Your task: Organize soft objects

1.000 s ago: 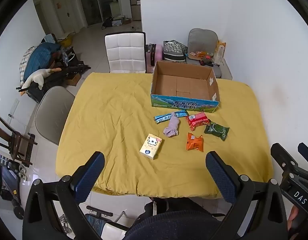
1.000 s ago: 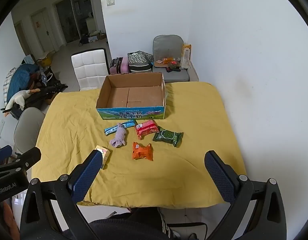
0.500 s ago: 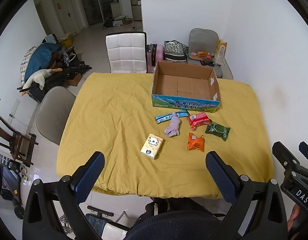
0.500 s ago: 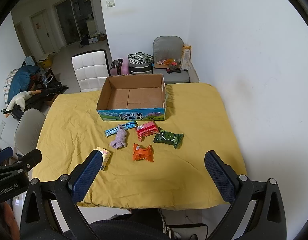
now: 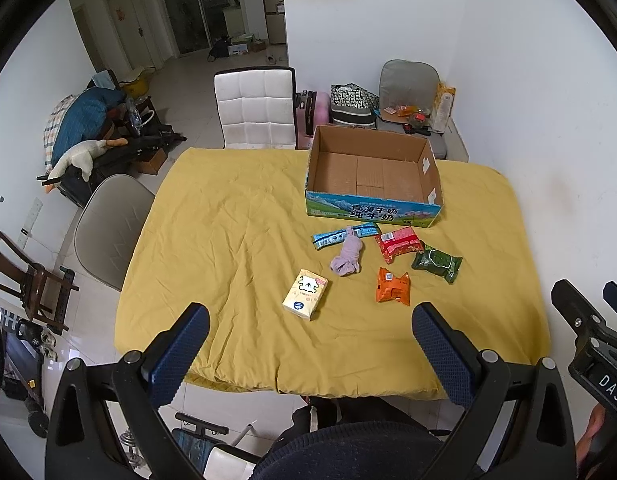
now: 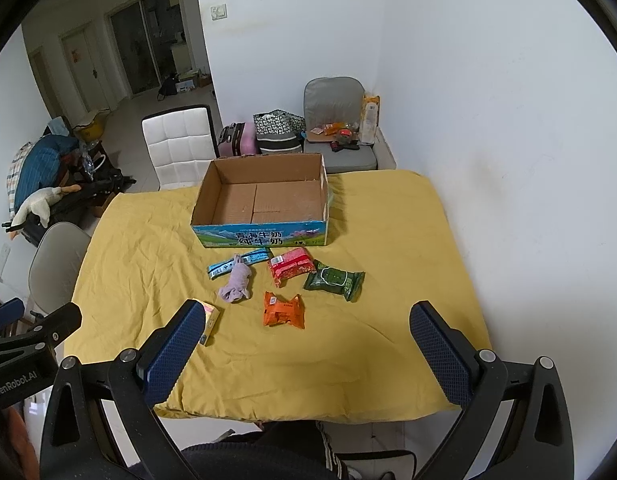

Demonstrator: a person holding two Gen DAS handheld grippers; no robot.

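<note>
Both grippers are hovering side by side above the near edge of the table's yellow cloth (image 5: 236, 240), held level and pointing forward over it. The left gripper (image 5: 310, 344) is spread wide with nothing between its blue pads, and the right gripper (image 6: 308, 340) is gaping just the same, empty.

The soft things are lying in a loose cluster in front of the open cardboard box (image 6: 264, 236): a lilac sock (image 6: 236, 282) resting across a blue wrapper (image 6: 237, 263), a red packet (image 6: 291, 266), a green wipes pack (image 6: 334, 280), an orange packet (image 6: 283, 310) and a tissue pack (image 5: 305, 294) nearest the left gripper. All are sitting well apart from the fingers.
</note>
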